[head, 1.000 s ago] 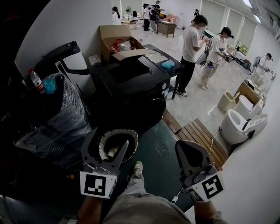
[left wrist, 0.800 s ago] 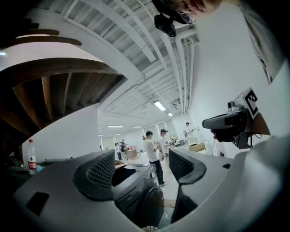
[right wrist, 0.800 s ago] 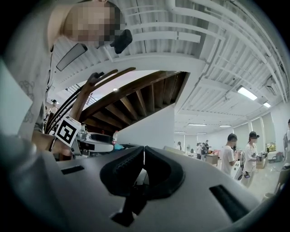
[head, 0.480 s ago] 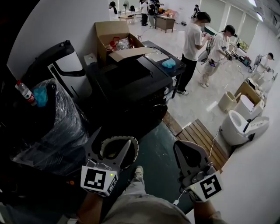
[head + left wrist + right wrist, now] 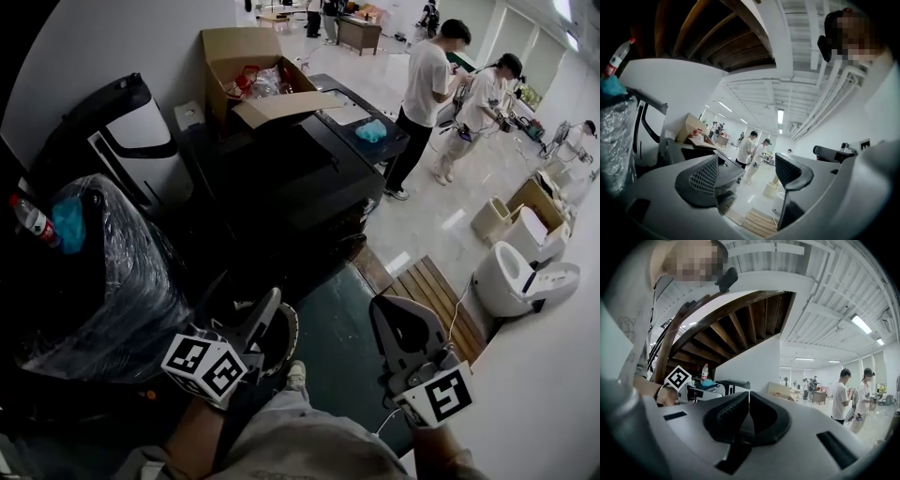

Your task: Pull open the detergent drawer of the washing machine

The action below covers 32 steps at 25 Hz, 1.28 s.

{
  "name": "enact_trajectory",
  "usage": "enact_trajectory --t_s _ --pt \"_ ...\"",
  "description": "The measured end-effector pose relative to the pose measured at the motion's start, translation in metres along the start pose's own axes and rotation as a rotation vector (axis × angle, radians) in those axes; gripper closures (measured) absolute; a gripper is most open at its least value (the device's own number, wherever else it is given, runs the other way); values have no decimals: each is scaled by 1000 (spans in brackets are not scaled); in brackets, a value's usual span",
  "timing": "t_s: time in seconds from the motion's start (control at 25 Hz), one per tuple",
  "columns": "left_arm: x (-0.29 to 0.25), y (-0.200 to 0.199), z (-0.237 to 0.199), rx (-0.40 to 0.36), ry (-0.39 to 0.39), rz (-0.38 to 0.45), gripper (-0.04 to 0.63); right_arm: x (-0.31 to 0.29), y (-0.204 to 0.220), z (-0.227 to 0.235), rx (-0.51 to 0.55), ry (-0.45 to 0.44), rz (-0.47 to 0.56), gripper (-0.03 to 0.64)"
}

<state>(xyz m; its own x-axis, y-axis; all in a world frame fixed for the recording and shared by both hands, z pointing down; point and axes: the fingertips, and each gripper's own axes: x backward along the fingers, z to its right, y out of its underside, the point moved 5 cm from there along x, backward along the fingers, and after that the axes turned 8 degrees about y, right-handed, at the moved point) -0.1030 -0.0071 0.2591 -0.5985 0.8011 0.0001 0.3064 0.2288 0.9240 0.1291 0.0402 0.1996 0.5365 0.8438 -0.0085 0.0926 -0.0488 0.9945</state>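
A white wall (image 5: 122, 37) bounds a bright hall with a pale glossy floor (image 5: 441, 216). Above, strip lights (image 5: 780, 116) glow on the ribbed ceiling (image 5: 834, 282), and a wooden stair underside (image 5: 740, 324) curves nearby.

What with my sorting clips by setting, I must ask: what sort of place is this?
Probably an open-plan test lab or workshop, not a home: a black washing machine stands near a freestanding white toilet, an open cardboard box and standing people.

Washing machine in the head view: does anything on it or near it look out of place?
An open cardboard box of clutter sits against the back of the washing machine, one flap drooping over its top. A crumpled blue cloth lies on the dark top beyond. Nothing looks spilled or broken.
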Motion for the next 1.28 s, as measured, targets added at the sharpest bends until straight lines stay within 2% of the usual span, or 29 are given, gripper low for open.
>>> enact_trajectory --t_s 0.36,0.6,0.92,1.28 --pt "-40 24 -68 159 -28 17 213 -87 16 8 -42 -46 -24 583" --pt "-49 45 -99 311 -66 65 213 -128 30 12 -48 -100 -51 583" --pt "-59 88 -131 432 -152 51 213 -174 42 17 -65 -194 -63 583" --pt "-72 133 -151 663 -262 182 210 -216 63 38 -77 -336 -99 583"
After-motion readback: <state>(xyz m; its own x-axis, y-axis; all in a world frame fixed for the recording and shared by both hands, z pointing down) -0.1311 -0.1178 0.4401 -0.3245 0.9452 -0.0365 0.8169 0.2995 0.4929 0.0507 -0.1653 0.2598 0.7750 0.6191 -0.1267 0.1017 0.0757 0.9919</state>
